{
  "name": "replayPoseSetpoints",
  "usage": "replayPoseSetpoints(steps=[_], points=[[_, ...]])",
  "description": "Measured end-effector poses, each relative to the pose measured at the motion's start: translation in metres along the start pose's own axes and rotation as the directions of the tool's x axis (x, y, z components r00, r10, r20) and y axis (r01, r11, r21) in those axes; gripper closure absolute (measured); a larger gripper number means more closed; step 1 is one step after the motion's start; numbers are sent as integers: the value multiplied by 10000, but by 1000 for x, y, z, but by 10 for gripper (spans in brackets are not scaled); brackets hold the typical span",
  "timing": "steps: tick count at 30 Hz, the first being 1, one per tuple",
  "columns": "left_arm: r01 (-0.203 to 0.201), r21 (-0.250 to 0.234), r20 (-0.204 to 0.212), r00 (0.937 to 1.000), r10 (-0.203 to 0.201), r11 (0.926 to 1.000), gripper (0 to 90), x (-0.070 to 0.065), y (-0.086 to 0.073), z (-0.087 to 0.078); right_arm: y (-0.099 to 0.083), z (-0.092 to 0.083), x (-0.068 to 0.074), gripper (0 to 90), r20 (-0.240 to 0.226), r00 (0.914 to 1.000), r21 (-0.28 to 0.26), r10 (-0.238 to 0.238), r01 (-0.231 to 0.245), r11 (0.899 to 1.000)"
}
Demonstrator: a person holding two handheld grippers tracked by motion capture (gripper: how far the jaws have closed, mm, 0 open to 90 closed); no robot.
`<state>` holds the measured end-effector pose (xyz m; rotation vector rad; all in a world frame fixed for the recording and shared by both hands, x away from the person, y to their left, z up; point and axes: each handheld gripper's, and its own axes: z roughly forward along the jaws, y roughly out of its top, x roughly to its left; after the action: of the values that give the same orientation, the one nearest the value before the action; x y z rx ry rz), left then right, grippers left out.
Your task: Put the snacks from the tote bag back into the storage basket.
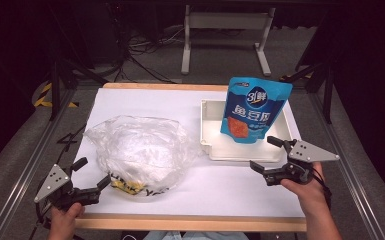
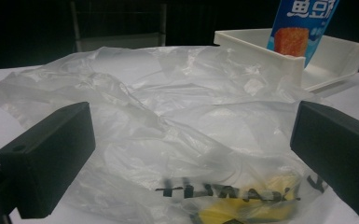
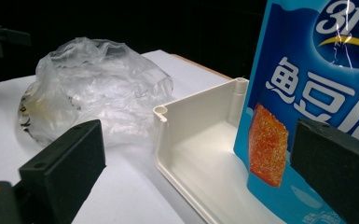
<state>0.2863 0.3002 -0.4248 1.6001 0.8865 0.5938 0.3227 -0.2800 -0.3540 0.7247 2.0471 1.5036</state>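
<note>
High view. My left gripper (image 1: 91,176) sits at the table's 7 o'clock corner, jaws spread wide, nothing between them. Its tips stand just beside the near edge of the bag (image 1: 140,150), a crumpled clear plastic bag lying left of centre on the white table (image 1: 240,190). My right gripper (image 1: 267,153) sits at 4 o'clock, jaws also spread wide and empty, just off the near edge of the tray (image 1: 207,125). The blue pouch (image 1: 252,107) stands upright in the tray, at about 1 o'clock from table centre.

Left gripper view. Both black jaws frame the bag (image 2: 168,121) with a wide gap; neither touches the film. Black lettering and a yellow patch show through the bag at 6 o'clock. The tray (image 2: 289,63) and the pouch (image 2: 300,28) stand beyond at 1 o'clock.

Right gripper view. The jaws are far apart. The pouch (image 3: 307,93) stands at 3 o'clock, its lower face ahead of the right jaw; whether they touch I cannot tell. The tray (image 3: 186,140) corner lies between the jaws. The bag (image 3: 98,93) lies at 10 o'clock.

Status, as judged. The work appears to be putting the pouch into the bag. No step is done: the pouch is in the tray, the bag is not held and its mouth is not held open. Remaining: grip the bag edge, lift the pouch, insert it.
</note>
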Motion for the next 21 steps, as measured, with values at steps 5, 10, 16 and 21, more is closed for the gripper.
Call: replayPoseSetpoints(steps=[5, 10, 16, 21], points=[[-28, -62, 90, 10000, 28, 10000, 2, 2, -2, 1, -15, 7, 2, 34, 419, 9990, -175, 157, -150, 9997], [24, -36, 274, 9996, -23, 10000, 2, 5, -6, 0, -28, 13, 1, 27, 504, 9985, -61, 231, -228, 9997], [28, 264, 624, 9980, -44, 9996, 2, 8, -8, 3, -48, 25, 2, 24, 433, 9990, 388, 61, -78, 9992], [190, 412, 901, 9957, -227, 9990, 2, 10, -13, 9, -58, 35, 6, 24, 630, 9977, 801, 232, -282, 9964]])
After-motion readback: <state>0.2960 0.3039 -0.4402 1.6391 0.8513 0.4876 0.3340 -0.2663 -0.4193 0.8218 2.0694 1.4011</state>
